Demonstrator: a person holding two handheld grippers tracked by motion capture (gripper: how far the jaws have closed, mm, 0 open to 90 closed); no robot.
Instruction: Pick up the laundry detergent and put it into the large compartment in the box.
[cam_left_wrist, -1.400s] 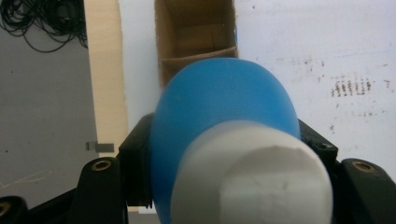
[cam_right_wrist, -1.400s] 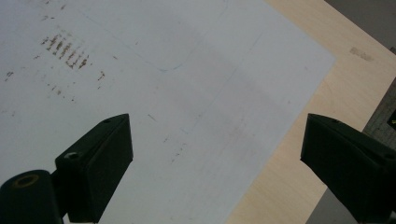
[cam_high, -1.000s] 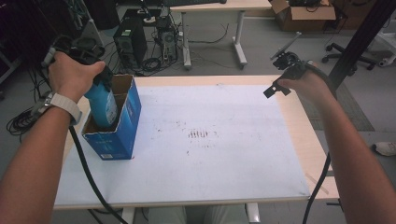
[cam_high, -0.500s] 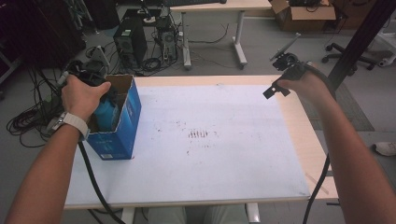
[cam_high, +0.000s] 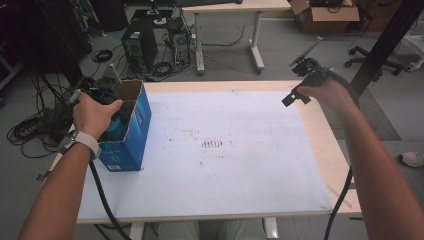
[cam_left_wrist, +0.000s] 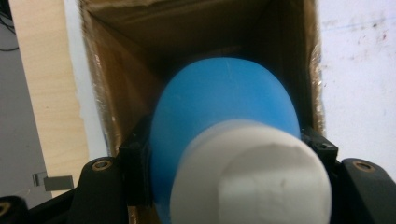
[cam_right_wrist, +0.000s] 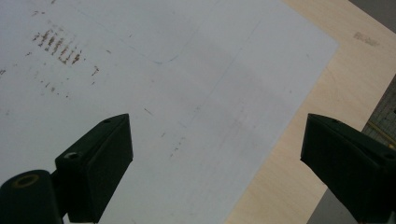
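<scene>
Lowered since the earlier frame: left gripper (cam_left_wrist: 224, 154) and its load, now sunk into the box mouth; the right hand has kept its place.

Item 1, blue bottle (cam_left_wrist: 224, 116) with white cap (cam_left_wrist: 252, 177). Pinched across its body between the left gripper's black jaws, body pointing down the cardboard shaft, cap toward the camera. Held lengthwise, presumably so it passes the narrow opening without catching the walls.

Item 2, blue box (cam_high: 131, 135). Open-topped, brown inside, standing at the table's left edge, the left hand (cam_high: 95, 112) over its mouth. Judged the bottle's destination.

Item 3, right gripper (cam_right_wrist: 215, 154). Jaws spread wide, nothing between them, hovering over the far right corner, likely parked clear of the work.

Item 4, table (cam_high: 225, 165). White sheet, scuffed at centre, on a pale wooden top.
</scene>
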